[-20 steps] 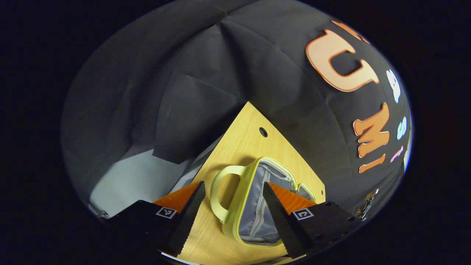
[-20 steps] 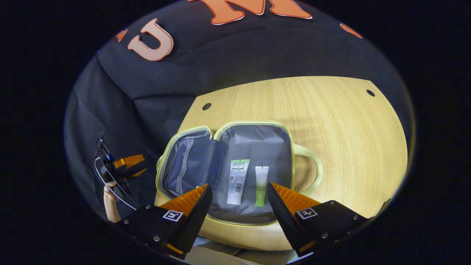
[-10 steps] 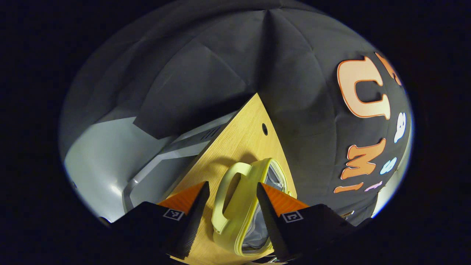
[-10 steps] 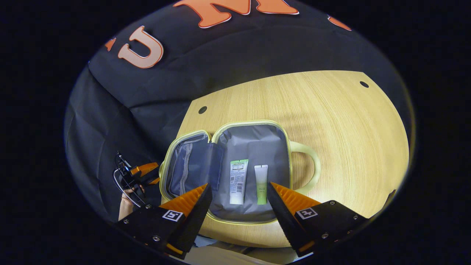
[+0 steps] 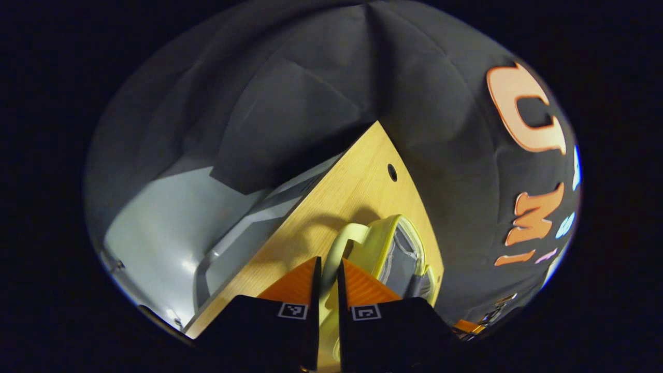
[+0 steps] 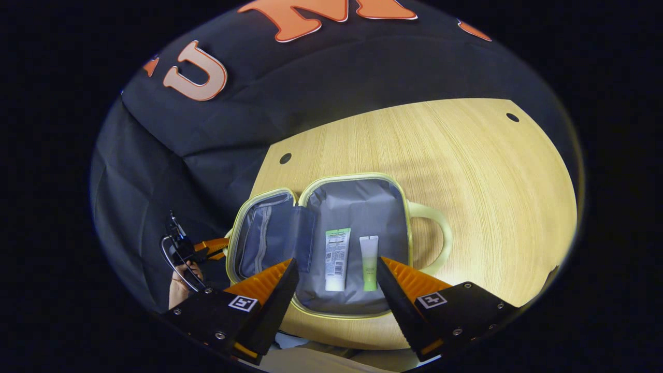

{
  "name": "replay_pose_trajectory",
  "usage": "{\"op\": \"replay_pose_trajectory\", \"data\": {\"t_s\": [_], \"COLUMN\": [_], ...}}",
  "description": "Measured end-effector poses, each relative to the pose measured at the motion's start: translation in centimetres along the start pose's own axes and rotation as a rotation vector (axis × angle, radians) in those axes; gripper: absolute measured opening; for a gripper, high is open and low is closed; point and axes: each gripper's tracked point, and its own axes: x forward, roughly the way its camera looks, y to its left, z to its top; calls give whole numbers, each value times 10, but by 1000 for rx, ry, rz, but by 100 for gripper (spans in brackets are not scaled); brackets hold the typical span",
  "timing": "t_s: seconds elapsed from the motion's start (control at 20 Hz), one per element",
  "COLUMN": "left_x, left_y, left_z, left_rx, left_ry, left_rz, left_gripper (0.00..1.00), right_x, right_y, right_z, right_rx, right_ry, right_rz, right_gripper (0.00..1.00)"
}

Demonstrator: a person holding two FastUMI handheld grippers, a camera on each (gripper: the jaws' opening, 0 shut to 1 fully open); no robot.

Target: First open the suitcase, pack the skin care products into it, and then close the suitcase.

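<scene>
Left gripper view: my left gripper (image 5: 326, 290) jaws clamp the case (image 6: 331, 243) handle (image 5: 336, 254); right gripper (image 6: 336, 285) jaws gape wide above two tubes (image 6: 336, 254).

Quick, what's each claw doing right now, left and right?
Left claw: closed on the suitcase lid's handle.
Right claw: open, holding nothing, above the open suitcase.

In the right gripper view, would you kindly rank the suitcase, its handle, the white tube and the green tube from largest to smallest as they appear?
1. suitcase, lying open on the table
2. handle
3. white tube
4. green tube, a little shorter and narrower than the white one

The tubes lie side by side, so nearness hardly skews that pair.
</scene>
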Motion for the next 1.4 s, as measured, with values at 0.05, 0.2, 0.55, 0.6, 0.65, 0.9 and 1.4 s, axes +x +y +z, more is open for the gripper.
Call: {"op": "replay_pose_trajectory", "data": {"t_s": [0.05,0.2,0.55,0.6,0.65,0.9,1.4], "left_x": [-6,-32,-98,-104,-107,-113,-28], "left_y": [-11,-53,-172,-191,-211,-313,-440], "left_z": [1,9,4,-1,-9,-66,-216], "left_rx": [40,149,357,387,422,571,645], "left_ry": [-6,-35,-116,-131,-142,-168,-21], "left_rz": [22,41,19,25,30,12,-132], "left_gripper": [16,16,12,12,12,13,16], "right_x": [-2,-14,-45,-51,-57,-94,-159], "right_y": [-1,4,-24,-30,-38,-89,-205], "right_z": [7,26,56,62,68,108,141], "right_rx": [5,18,-73,-90,-109,-199,-271], "right_ry": [-18,-70,-169,-186,-202,-313,-429], "right_rz": [-1,37,61,65,69,32,-80], "right_gripper": [96,96,96,96,96,96,96]}}
